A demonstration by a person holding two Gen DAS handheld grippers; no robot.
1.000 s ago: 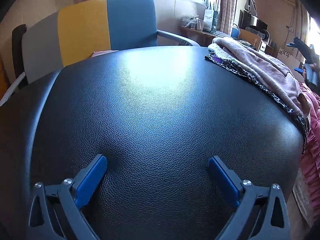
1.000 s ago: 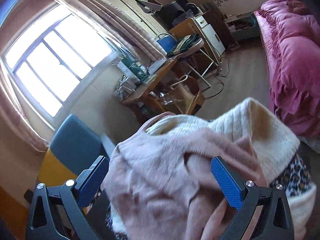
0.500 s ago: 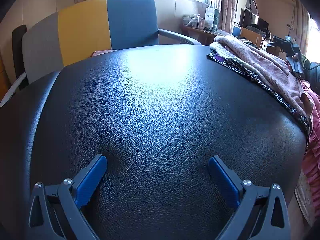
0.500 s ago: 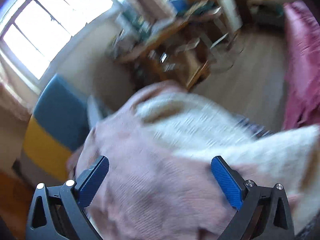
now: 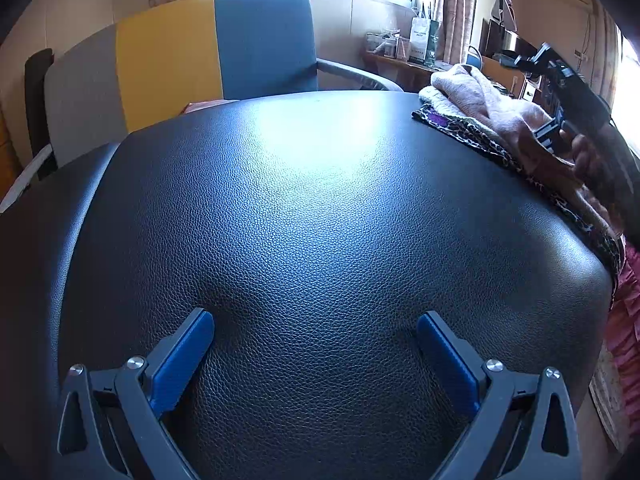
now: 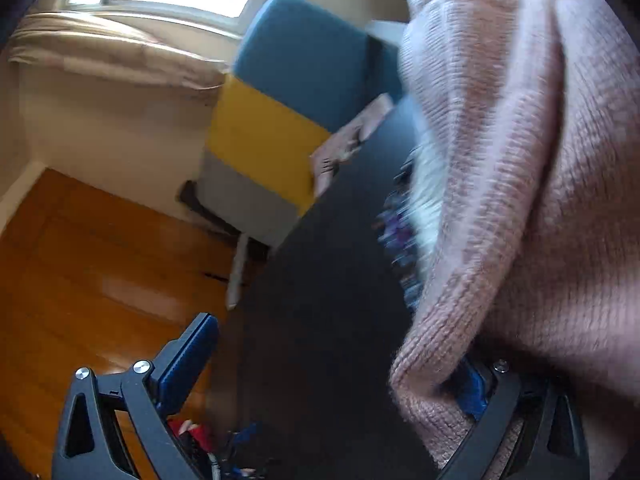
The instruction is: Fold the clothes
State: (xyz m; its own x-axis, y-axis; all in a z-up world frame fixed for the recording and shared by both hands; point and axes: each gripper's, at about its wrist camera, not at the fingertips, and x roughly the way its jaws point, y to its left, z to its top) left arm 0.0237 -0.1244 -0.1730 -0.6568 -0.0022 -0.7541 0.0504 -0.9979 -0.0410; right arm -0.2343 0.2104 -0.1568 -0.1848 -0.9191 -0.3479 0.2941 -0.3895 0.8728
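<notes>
Pink ribbed-knit sweater (image 6: 520,168), softly bunched

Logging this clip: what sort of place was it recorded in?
Most likely a lived-in room at home, a bedroom or bed-sitting room. A colour-block armchair stands behind the black table, a cluttered wooden desk sits under the curtained window, and pink ruffled bedding shows at the right edge.

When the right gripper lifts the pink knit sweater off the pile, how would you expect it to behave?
The pink knit sweater will probably flop and drape, since its soft folds already sag over one of the right gripper's fingers. The fuzzy ribbed knit looks grippy, so slipping seems unlikely. It may drag the leopard-print garment beneath.
</notes>
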